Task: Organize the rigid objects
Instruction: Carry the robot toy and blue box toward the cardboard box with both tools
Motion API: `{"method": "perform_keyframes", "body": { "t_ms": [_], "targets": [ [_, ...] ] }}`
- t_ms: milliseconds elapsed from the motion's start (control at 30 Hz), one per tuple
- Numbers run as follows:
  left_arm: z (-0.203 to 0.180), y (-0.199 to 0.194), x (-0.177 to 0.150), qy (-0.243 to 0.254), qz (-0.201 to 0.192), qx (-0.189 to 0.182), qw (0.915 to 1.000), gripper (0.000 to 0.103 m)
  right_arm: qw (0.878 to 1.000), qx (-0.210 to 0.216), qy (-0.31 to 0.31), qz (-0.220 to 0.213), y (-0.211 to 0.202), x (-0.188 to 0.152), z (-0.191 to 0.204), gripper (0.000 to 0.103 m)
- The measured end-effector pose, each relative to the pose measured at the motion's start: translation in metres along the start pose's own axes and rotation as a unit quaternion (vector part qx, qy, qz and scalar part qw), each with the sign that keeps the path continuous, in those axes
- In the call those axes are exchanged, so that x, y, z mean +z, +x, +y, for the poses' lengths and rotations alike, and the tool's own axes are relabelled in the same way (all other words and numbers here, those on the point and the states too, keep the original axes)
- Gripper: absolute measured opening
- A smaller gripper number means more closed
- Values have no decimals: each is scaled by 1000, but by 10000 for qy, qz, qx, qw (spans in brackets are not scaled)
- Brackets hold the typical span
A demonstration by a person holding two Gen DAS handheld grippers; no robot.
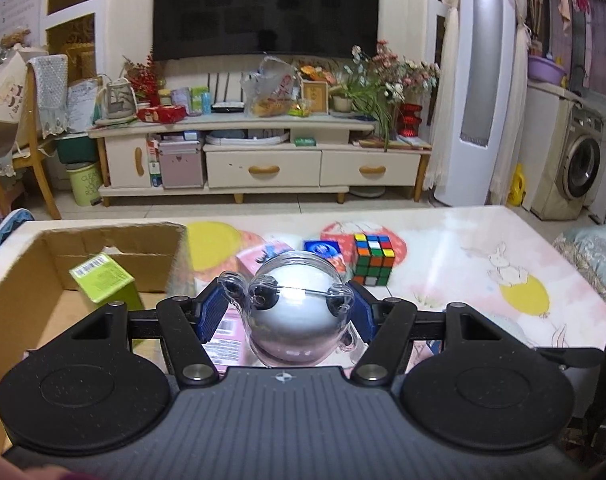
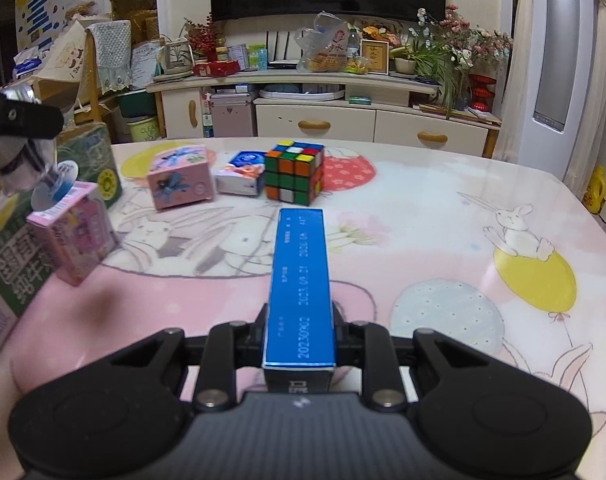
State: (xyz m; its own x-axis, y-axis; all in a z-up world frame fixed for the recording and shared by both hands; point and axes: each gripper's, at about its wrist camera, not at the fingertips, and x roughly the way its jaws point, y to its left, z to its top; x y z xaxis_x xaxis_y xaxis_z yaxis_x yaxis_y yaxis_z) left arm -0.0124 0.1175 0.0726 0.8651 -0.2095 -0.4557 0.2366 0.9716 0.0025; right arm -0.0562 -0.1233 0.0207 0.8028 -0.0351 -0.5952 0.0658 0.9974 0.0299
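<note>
My left gripper (image 1: 289, 314) is shut on a clear plastic figure with a white ball inside (image 1: 297, 312), held above the table just right of an open cardboard box (image 1: 23, 296). A green carton (image 1: 105, 282) stands in that box. My right gripper (image 2: 299, 334) is shut on a long blue box (image 2: 299, 276), held low over the table and pointing away from me. A Rubik's cube (image 2: 295, 172) stands beyond the blue box; it also shows in the left wrist view (image 1: 373, 258).
On the pink rabbit-print tabletop (image 2: 443, 220) sit a pink box (image 2: 181, 182), a small blue-and-white packet (image 2: 241, 178) and a taller pink carton (image 2: 77, 232) at the left by a green carton (image 2: 95, 164). A TV cabinet (image 2: 343, 116) stands beyond the table.
</note>
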Motion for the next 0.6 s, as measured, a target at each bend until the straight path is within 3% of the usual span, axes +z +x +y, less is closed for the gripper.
{"method": "perform_keyframes", "body": {
  "t_ms": [367, 600],
  "targets": [
    [39, -25, 13, -351, -260, 207, 9988, 79, 9989, 317, -86, -345, -30, 28, 46, 23],
    [61, -28, 13, -420, -266, 496, 9975, 79, 9957, 729, -142, -556, -42, 50, 81, 23]
  ]
}}
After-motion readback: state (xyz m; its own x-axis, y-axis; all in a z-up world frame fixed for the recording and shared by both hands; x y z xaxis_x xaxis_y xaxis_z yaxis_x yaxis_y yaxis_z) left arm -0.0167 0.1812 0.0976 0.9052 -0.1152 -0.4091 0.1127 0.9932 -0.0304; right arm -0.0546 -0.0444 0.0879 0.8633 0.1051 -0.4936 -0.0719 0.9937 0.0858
